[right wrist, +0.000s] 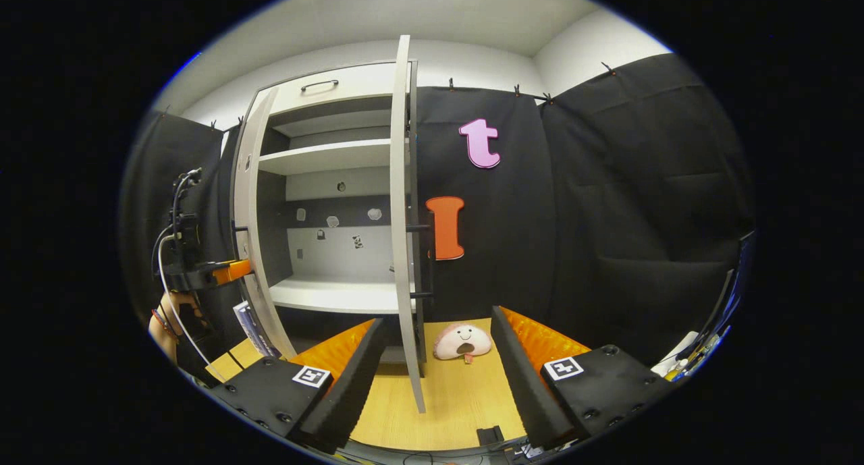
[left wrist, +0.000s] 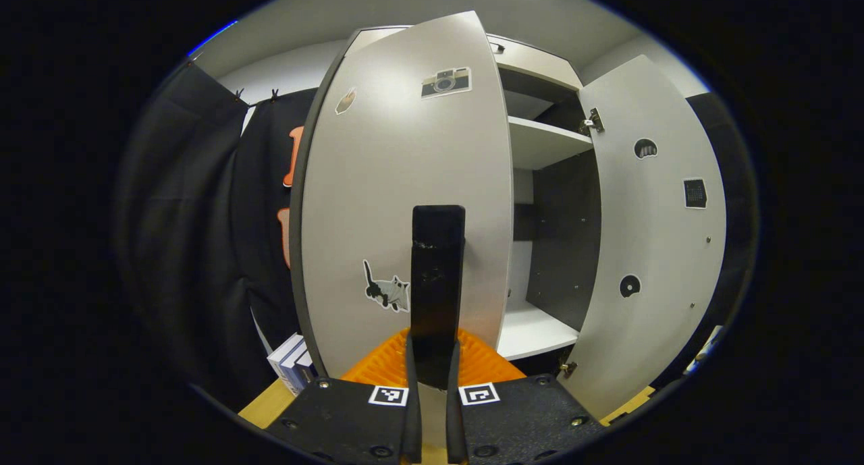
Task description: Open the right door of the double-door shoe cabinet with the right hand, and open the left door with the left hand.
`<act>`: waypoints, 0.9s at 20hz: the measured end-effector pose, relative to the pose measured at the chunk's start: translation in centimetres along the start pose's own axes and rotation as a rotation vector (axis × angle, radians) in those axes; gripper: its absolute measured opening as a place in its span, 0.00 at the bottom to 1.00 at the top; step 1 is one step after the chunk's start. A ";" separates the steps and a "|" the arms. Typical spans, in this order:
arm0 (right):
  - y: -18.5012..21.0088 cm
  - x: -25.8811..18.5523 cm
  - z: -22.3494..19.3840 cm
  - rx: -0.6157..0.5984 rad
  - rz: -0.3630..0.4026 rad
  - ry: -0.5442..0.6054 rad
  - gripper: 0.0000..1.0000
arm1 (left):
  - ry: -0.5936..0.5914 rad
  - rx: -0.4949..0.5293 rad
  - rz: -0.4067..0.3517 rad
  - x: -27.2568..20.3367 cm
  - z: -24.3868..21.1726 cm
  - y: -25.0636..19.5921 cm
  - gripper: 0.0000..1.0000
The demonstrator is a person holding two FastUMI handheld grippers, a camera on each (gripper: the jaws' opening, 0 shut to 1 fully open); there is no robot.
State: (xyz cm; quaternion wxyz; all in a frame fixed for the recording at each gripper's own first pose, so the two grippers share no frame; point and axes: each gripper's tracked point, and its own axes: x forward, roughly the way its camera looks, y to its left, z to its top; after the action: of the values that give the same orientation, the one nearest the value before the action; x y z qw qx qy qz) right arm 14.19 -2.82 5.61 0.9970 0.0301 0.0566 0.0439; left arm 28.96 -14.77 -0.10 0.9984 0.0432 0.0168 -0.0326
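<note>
Both grey sticker-dotted doors stand open: left gripper (left wrist: 437, 296) is clamped on the left door's (left wrist: 405, 202) black handle (left wrist: 437, 249); right gripper (right wrist: 432, 364) gapes around the right door's (right wrist: 403, 215) edge.

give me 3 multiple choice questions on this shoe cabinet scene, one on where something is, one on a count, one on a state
1. Where does the pink plush toy lie?
A. on the wooden floor by the foot of the right door
B. on the cabinet's lower shelf
C. on top of the cabinet

2. How many stickers does the front of the left door carry in the left gripper view?
A. one
B. three
C. six

3. How stands the right hand-held gripper?
A. shut on the right door's handle
B. open, its fingers either side of the right door's edge
C. shut on the plush toy

Answers:
1 A: the toy rests on the floor just right of the right door.
2 B: a camera, a small oval one and a cat.
3 B: the fingers stand apart, with the door's edge in the gap between them.
</note>
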 end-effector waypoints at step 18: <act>9.0 1.2 1.6 0.010 0.085 -0.040 1.00 | -0.015 -0.010 0.006 -2.4 0.0 2.9 0.08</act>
State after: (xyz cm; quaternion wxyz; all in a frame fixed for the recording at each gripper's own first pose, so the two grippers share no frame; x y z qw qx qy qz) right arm 14.83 6.19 7.65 0.9950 0.0383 0.0356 0.0855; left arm 26.71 -11.75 0.20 0.9988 0.0378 0.0091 -0.0300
